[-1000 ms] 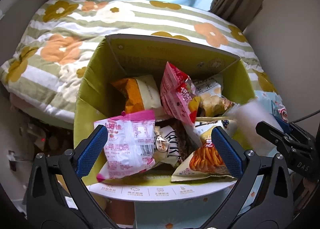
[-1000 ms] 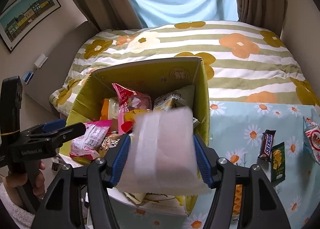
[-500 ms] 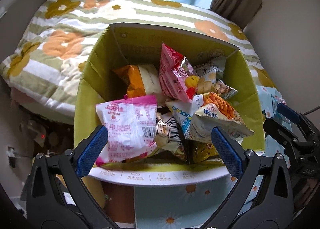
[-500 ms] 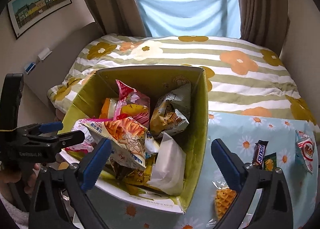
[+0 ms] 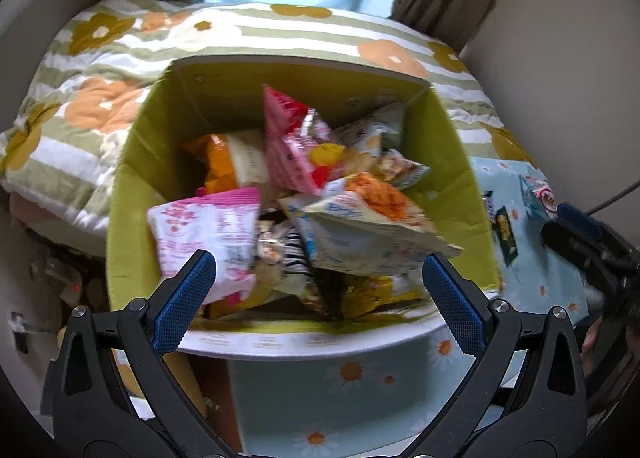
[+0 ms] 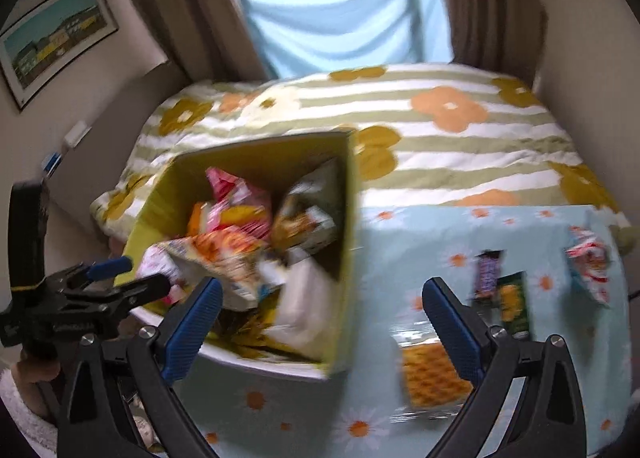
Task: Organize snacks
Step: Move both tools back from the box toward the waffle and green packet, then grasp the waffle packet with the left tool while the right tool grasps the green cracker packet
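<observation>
Both released, the left tongs (image 5: 319, 283) and right tongs (image 6: 322, 309) hover over a daisy-print blue counter (image 6: 540, 386), the snack-filled green cardboard box (image 6: 347, 242) beyond them motion-blurred, perhaps full.

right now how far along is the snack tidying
Mostly done: the green cardboard box already holds a pile of snack bags, a white packet among them. Nothing is in hand; the right hand-held gripper and left hand-held gripper are both open and empty. Left on the daisy-print cloth: an orange waffle pack, dark chocolate bar, green packet and red-white bag.
</observation>
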